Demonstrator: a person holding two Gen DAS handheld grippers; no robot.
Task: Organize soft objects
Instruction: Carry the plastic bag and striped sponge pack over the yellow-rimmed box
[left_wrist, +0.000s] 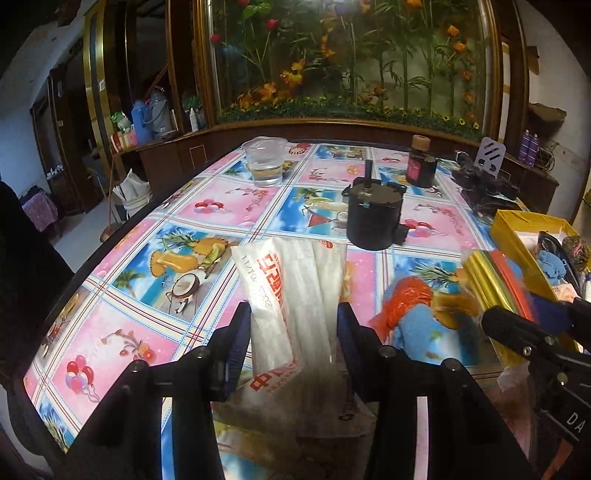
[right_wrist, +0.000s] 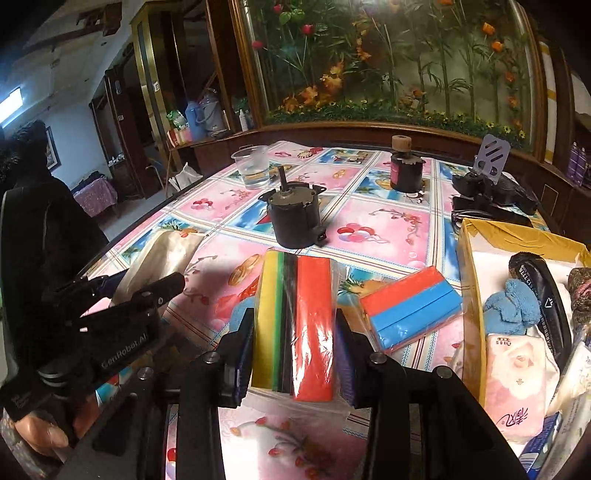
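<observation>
My left gripper (left_wrist: 293, 325) is shut on a clear plastic packet with red print (left_wrist: 291, 291), held above the table. My right gripper (right_wrist: 295, 332) is shut on a wrapped pack of coloured foam strips (right_wrist: 295, 325), yellow, green, black and red. A red and blue foam pack (right_wrist: 410, 308) lies on the table to its right. A blue cloth and an orange bag (left_wrist: 410, 306) lie on the table right of the left gripper. The yellow cardboard box (right_wrist: 469, 295) at the right holds a blue cloth (right_wrist: 511, 308), a pink tissue pack (right_wrist: 515, 384) and other soft things.
A black motor (right_wrist: 295, 218) stands mid-table, with a plastic cup of water (right_wrist: 253, 166), a dark jar (right_wrist: 406, 170) and a black device with a grey card (right_wrist: 491, 184) farther back. The table edge runs along the left. A planted glass case fills the back wall.
</observation>
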